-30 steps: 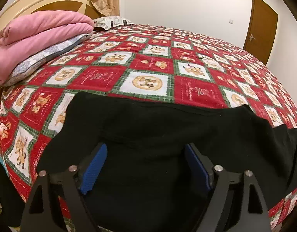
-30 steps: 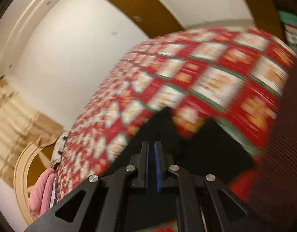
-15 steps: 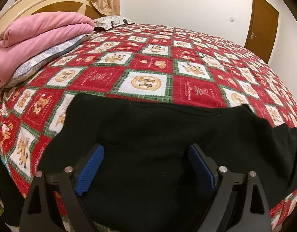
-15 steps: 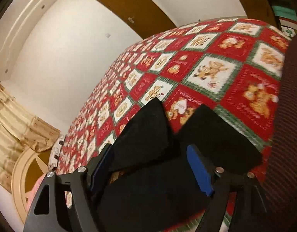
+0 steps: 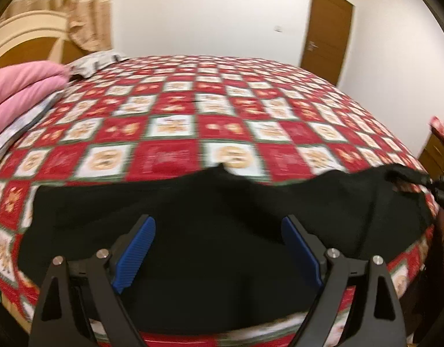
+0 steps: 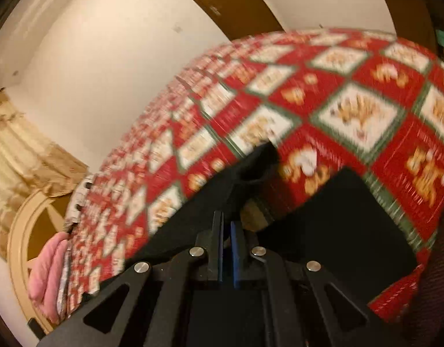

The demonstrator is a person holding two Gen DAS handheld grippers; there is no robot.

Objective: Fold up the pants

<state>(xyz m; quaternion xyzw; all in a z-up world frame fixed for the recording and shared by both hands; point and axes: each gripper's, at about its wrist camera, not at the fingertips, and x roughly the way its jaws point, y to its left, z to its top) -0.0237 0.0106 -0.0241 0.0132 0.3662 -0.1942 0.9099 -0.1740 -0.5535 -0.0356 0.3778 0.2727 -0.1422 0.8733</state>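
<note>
Pants (image 5: 222, 231) — black, spread sideways along the near edge of the bed — lie on a red, white and green patchwork bedspread (image 5: 210, 115) printed with small bear pictures. In the left wrist view the left gripper (image 5: 219, 248) hangs above the middle of the dark cloth with its blue-padded fingers (image 5: 135, 251) spread wide and nothing clamped between them; whether the tips touch the fabric cannot be told through the blur. At the far right of that view one end of the pants rises off the bedspread toward the right gripper (image 5: 441, 188), of which only a dark bit shows there. The right wrist view shows the right gripper (image 6: 225, 225) with its jaws drawn together to a narrow slit, and black fabric runs up from the bed to the tips; the jaws appear to pinch an edge of the pants (image 6: 323, 225), lifting it so that a fold (image 6: 256, 167) stands up in front. Beyond it a flat black section lies on the bedspread (image 6: 352, 110). A folded pink blanket (image 5: 22, 86) rests on a pillow (image 5: 92, 62) by the cream headboard (image 5: 28, 40), a beige curtain (image 5: 83, 8) hangs behind — and a brown door (image 5: 327, 31) stands in the white wall (image 5: 207, 8).
</note>
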